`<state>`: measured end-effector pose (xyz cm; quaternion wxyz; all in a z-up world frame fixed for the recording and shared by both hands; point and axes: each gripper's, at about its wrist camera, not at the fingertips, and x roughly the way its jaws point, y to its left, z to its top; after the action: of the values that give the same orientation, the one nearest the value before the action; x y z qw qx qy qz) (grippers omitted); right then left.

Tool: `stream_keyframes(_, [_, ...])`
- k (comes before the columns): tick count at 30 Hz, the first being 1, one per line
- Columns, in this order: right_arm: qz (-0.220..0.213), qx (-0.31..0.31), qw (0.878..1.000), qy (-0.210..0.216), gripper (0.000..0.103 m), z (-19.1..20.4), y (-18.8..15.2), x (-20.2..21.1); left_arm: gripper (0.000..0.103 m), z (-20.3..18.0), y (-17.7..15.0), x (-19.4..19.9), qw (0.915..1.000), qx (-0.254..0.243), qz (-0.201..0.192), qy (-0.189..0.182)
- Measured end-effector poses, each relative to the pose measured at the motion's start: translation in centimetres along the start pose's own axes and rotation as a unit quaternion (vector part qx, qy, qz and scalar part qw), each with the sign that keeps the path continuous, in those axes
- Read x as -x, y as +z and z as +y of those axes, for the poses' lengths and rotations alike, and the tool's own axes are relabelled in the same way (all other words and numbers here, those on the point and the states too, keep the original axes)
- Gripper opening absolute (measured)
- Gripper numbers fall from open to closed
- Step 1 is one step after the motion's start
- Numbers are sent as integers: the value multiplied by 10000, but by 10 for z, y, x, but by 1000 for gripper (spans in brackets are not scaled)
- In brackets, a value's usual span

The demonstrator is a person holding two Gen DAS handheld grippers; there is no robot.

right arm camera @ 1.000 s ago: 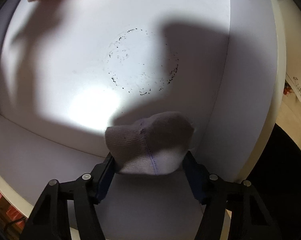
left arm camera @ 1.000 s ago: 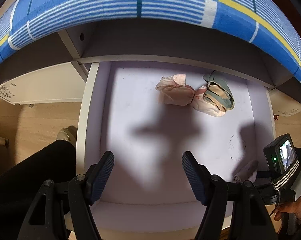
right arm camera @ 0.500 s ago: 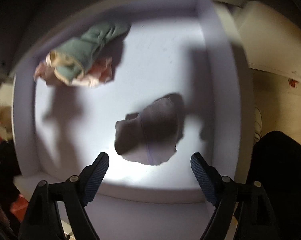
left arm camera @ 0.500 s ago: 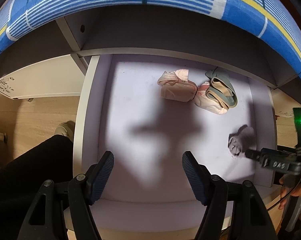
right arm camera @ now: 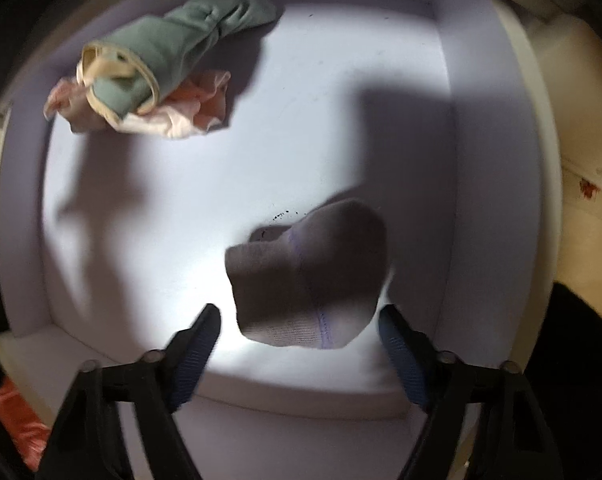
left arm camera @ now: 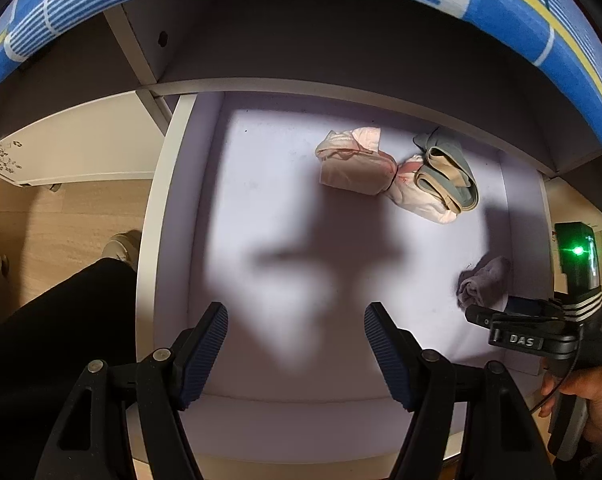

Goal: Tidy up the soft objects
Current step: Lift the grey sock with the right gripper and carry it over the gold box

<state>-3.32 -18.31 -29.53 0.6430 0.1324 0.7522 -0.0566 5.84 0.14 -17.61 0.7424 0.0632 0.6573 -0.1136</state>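
**Grey sock set down in the drawer, right gripper drawn back**

Released since a second ago, the grey sock (right arm camera: pixel 307 276) is no longer pinched between the right gripper's pads; it now lies loose on the drawer (left arm camera: pixel 173 208) floor, near the right wall and towards the front edge. The right gripper (right arm camera: pixel 299 344) is seen just above it, its jaws closing again with nothing pressed between them, the sock lying beyond the fingertips. Further back, near the rear right corner, a green sock bundle (right arm camera: pixel 173 52) is laid across a pink sock bundle (right arm camera: pixel 181 120), with a second pink bundle (left arm camera: pixel 355 168) touching them on the left. The left gripper (left arm camera: pixel 295 354) is held parted and empty over the front middle of the drawer.

A risk is judged from here: the grey sock is well apart from the other bundles and loosely folded, so it could be unrolled or dragged if caught by a closing finger, and the group would be left untidy.
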Motion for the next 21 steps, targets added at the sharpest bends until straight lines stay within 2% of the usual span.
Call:
stream_keyframes(2, [63, 33, 9999, -73, 64, -3, -4, -6, 72, 0, 0, -1, 10000, 17, 11, 2])
stream_keyframes(5, [43, -26, 10000, -7, 62, -6, -6, -5, 72, -1, 0, -4, 10000, 39, 36, -1])
stream_keyframes(11, [-40, -178, 9997, 165, 61, -13, 2, 13, 72, 0, 0, -6, 9999, 75, 89, -35])
stream_keyframes(12, [-35, -214, 9996, 174, 61, -10, 11, 21, 72, 1, 0, -7, 9999, 120, 96, -30])
stream_keyframes(19, [-96, -454, 9980, 418, 60, -23, -3, 54, 72, 11, -1, -11, 9992, 370, 177, -28])
stream_keyframes(21, [-137, -485, 9975, 493, 60, -37, -6, 68, 72, 10, -1, -12, 9992, 360, 190, -22])
